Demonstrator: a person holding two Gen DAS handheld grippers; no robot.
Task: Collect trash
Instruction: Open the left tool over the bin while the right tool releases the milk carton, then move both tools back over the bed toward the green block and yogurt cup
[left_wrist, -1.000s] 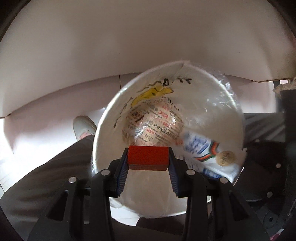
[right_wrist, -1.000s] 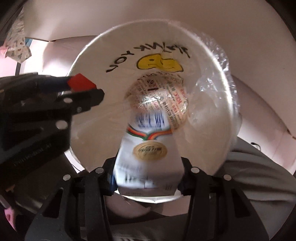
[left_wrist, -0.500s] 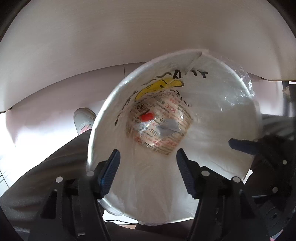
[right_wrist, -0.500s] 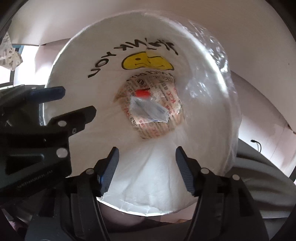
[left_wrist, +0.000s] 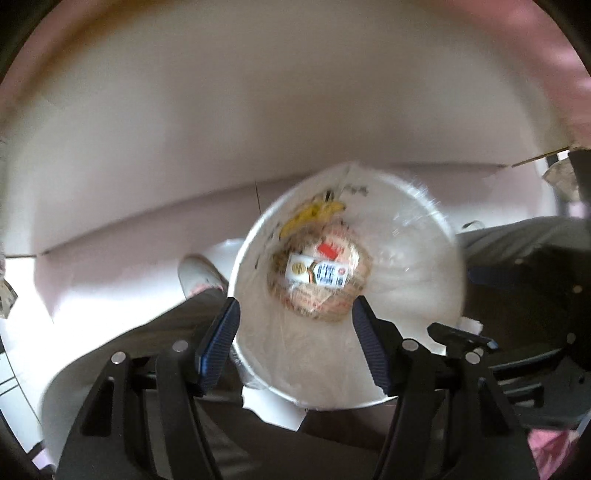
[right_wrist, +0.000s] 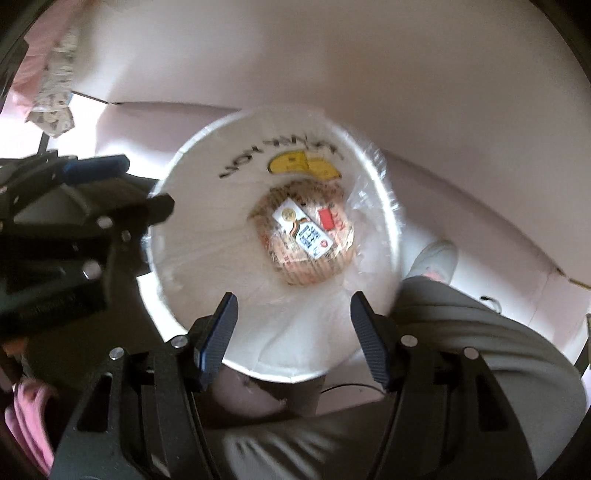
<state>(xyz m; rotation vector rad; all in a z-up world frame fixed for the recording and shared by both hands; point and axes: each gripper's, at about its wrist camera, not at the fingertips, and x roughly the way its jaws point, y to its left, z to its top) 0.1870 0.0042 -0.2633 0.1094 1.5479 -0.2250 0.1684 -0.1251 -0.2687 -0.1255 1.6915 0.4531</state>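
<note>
A small carton (left_wrist: 316, 272) and a red block (left_wrist: 328, 250) lie at the bottom of the lined white bin (right_wrist: 192, 258), so both pieces look collected. The left tongs (left_wrist: 293, 341) and right tongs (right_wrist: 291, 338) hang above it, jaws apart and empty (no other trash shows).

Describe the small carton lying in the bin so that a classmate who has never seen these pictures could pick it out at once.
Find the round white bin lined with a clear bag and marked with a yellow smiley. At its bottom, on printed paper, lie two items. The carton is the longer white one with a gold round seal and blue print; the small red block beside it is plain.
</note>
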